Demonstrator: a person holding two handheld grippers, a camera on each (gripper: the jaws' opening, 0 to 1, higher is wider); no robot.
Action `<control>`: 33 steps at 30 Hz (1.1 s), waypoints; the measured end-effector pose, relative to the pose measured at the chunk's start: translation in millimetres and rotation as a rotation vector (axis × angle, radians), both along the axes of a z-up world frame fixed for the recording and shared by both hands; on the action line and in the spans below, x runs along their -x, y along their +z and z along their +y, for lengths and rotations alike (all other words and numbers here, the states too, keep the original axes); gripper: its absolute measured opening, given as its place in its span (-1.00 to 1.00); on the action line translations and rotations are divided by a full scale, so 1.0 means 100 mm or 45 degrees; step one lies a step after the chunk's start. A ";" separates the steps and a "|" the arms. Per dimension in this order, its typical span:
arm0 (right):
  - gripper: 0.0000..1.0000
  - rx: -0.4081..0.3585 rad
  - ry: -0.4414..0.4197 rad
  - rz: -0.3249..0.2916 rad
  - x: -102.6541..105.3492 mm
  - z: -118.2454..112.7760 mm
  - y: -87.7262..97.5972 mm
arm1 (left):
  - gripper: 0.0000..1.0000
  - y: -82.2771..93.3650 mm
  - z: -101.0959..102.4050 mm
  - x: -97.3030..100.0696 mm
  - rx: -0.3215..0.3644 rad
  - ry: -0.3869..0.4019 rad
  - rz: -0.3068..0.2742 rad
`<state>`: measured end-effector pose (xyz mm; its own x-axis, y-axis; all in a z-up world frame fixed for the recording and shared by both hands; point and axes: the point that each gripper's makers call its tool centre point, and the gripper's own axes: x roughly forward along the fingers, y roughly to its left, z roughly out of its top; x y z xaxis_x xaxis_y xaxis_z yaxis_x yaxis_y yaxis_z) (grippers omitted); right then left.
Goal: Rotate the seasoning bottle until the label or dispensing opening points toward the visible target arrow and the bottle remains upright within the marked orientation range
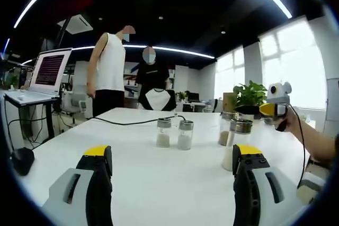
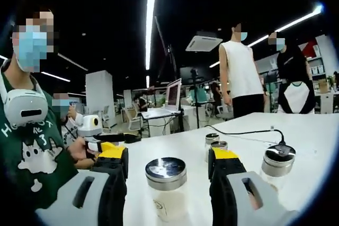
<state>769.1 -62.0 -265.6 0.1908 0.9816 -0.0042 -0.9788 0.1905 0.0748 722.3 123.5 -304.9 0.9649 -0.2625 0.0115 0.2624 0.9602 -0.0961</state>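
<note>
Four seasoning jars stand on the white table (image 1: 132,183). Nearest, the seasoning bottle (image 2: 166,186) sits between my right gripper (image 2: 167,165), spread wide. My left gripper (image 1: 172,165), also wide, holds nothing. I should close squarely around its glass, twisting without tipping. Target arrow and label facing are not discernible.

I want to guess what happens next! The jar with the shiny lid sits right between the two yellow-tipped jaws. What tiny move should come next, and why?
Probably ease the right tool forward and close on the jar. Its jaws stand open on either side of the jar, which is upright on the white table, and nothing grips it yet.
</note>
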 end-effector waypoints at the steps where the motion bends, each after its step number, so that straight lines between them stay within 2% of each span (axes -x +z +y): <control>1: 0.23 0.022 0.036 0.011 0.01 0.00 -0.04 | 0.98 -0.01 0.00 0.00 0.001 -0.002 0.002; 9: 0.18 0.046 0.127 0.005 -0.01 0.08 -0.16 | 0.98 -0.03 0.00 0.00 0.000 -0.006 0.006; 23: 0.07 0.065 0.235 -0.004 0.07 0.30 -0.21 | 0.98 -0.03 0.03 0.00 -0.003 0.002 0.003; 27: -0.03 0.091 0.261 -0.015 0.11 0.34 -0.25 | 0.98 -0.02 0.02 0.00 -0.003 0.000 0.003; 31: -0.22 0.087 0.265 -0.013 0.09 0.34 -0.25 | 0.98 -0.02 0.01 0.00 -0.002 -0.003 0.003; 33: -0.22 0.088 0.266 -0.016 0.08 0.33 -0.25 | 0.98 -0.02 0.01 0.00 -0.001 -0.002 0.003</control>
<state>761.5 -28.7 -291.0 -0.0164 0.9973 -0.0716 -0.9983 -0.0124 0.0561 722.2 124.7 -307.0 0.9645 -0.2638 0.0091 0.2635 0.9599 -0.0962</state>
